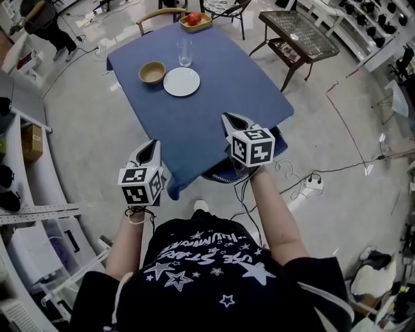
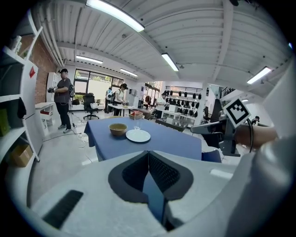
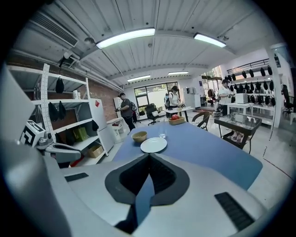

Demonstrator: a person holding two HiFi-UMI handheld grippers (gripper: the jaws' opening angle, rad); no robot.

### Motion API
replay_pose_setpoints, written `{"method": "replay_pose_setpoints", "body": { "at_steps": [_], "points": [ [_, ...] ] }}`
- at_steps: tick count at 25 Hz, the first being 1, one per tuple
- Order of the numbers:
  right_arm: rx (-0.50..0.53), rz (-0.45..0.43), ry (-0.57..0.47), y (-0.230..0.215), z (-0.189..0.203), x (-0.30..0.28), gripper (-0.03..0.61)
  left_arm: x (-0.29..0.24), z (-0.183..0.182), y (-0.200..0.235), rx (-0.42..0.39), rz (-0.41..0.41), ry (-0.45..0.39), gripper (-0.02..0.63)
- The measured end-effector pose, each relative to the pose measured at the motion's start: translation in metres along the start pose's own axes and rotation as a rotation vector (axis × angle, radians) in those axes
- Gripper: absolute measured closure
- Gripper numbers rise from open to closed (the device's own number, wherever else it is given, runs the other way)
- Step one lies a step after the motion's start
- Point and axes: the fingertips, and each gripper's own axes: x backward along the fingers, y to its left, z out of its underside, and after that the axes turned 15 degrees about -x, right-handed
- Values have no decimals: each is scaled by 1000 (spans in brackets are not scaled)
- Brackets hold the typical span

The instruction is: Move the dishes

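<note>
On the table with the blue cloth (image 1: 214, 97) a white plate (image 1: 181, 82) lies next to a tan bowl (image 1: 152, 72), with an empty glass (image 1: 185, 52) just behind them. Both grippers hover short of the table's near edge, far from the dishes. My left gripper (image 1: 152, 146) is shut with nothing in it, off the near left corner. My right gripper (image 1: 231, 119) is shut and empty too, over the near right edge. In the left gripper view the plate (image 2: 138, 135) and bowl (image 2: 118, 128) sit far ahead; the right gripper view shows the plate (image 3: 153, 145) and bowl (image 3: 139, 136) likewise.
A wooden tray with a red apple (image 1: 195, 21) sits at the table's far end, a chair (image 1: 162, 13) behind it. A glass-topped side table (image 1: 298, 29) stands to the right. Shelving (image 1: 26, 194) lines the left. Cables and a power strip (image 1: 313, 182) lie on the floor.
</note>
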Motion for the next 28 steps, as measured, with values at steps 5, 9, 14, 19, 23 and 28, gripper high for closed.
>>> {"method": "replay_pose_setpoints", "body": {
  "at_steps": [5,9,14,19,23,28],
  "points": [
    [-20,47,-7,18,17,12,575,25,23,7,22,23,15,594],
    [-26,66,-11,35,29,22,575,43,35,15,26,38,23,594],
    [-40,89,-20,50,40,37,575,62,38,21,17,55,14,594],
    [-35,116,-37,59,51,51,575,75,45,18,5,85,5,594],
    [-27,122,-43,71,59,64,575,86,49,13,-1,107,-2,594],
    [-12,110,-40,91,72,76,575,103,58,10,0,124,-2,594]
  ]
}}
